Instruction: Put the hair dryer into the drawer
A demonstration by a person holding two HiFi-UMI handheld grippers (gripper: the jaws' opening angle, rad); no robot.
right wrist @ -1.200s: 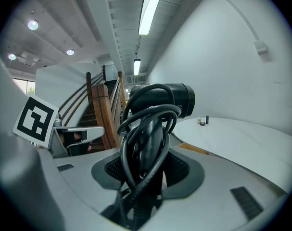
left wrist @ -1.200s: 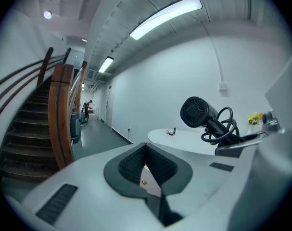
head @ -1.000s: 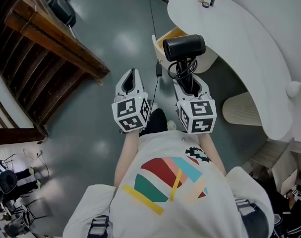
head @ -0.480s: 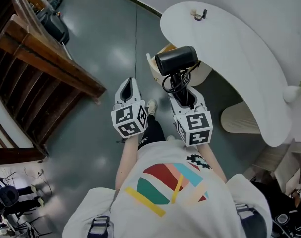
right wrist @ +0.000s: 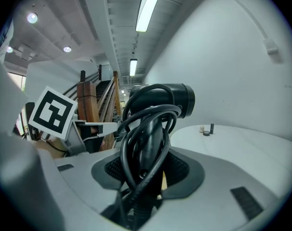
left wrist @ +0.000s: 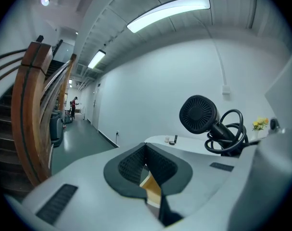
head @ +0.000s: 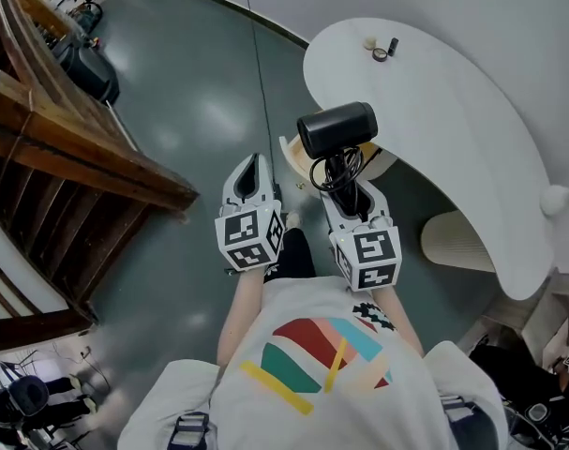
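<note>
Gripping the hair dryer (head: 336, 129) by its cord-wrapped handle, my right tongs (head: 348, 174) hold it over the drawer (head: 291, 154) under the white tabletop (head: 453, 111); my left tongs (head: 254, 162) are clenched, empty.

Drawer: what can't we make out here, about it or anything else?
- Light wooden drawer: in the head view, the black hair dryer and its coiled cord hide the inside. The left gripper view shows only a sliver between the left tongs.
- Dryer handle: buried in cord in the right gripper view.
- Small items on the white curved table: too small in the head view.
</note>
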